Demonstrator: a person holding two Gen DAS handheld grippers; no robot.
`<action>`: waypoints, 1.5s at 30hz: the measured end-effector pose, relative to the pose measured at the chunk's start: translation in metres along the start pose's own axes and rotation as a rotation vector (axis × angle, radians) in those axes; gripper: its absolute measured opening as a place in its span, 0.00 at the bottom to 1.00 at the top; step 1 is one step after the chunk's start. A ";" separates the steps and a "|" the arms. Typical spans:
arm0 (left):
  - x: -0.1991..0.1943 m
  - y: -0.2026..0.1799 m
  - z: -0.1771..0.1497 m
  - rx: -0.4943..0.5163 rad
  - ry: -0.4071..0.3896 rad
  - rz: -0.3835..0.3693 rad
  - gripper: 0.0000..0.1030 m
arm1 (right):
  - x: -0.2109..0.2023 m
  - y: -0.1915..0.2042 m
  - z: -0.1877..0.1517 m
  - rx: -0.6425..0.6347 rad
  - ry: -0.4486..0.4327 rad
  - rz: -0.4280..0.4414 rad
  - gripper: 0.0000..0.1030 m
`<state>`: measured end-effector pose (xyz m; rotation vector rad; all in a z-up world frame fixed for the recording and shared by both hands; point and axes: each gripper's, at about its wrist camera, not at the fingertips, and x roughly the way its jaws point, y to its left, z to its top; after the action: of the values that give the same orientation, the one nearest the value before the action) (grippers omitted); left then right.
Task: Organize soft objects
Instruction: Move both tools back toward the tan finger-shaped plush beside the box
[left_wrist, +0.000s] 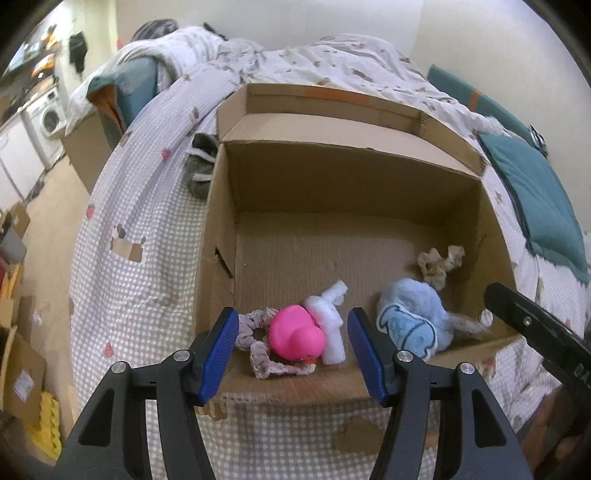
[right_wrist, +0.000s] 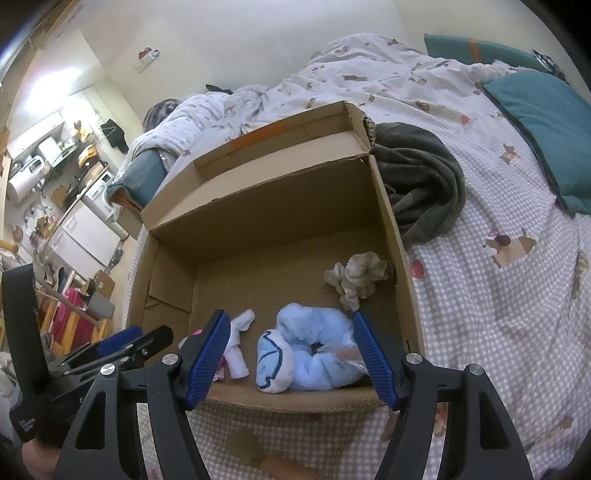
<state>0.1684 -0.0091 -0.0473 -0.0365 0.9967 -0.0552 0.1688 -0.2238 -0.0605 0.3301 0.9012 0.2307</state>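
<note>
- Five soft items are already lodged in the cardboard box (left_wrist: 221, 229) on the bed (left_wrist: 147, 221): pink duck (left_wrist: 295, 334), white sock (left_wrist: 332, 325), checked scrunchie (left_wrist: 255, 328), blue plush (left_wrist: 410, 317), beige scrunchie (left_wrist: 439, 264).
- A striped grey item (left_wrist: 201, 168) left of the box and dark green cloth (right_wrist: 421, 184) are judged outstanding.
- Left gripper (left_wrist: 291, 354) and right gripper (right_wrist: 288, 362): jaws apart, nothing held.
- No writing can be read.

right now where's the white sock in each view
Left wrist: the white sock lies low in the middle, between the left gripper's fingers, right of the pink duck.
Right wrist: the sock lies low and left of middle, just right of the right gripper's left finger.
Shared landmark: the blue plush lies to its right in the box.
</note>
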 end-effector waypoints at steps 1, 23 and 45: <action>-0.003 -0.002 -0.001 0.013 -0.008 0.004 0.56 | -0.001 0.000 -0.001 -0.001 0.004 -0.008 0.71; -0.050 0.008 -0.048 -0.010 -0.024 0.033 0.56 | -0.033 0.004 -0.061 0.052 0.117 -0.011 0.71; -0.026 0.031 -0.070 -0.185 0.156 -0.006 0.56 | -0.001 0.013 -0.102 0.032 0.327 -0.051 0.65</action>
<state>0.0967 0.0230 -0.0652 -0.2067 1.1551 0.0295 0.0860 -0.1931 -0.1131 0.3038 1.2356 0.2270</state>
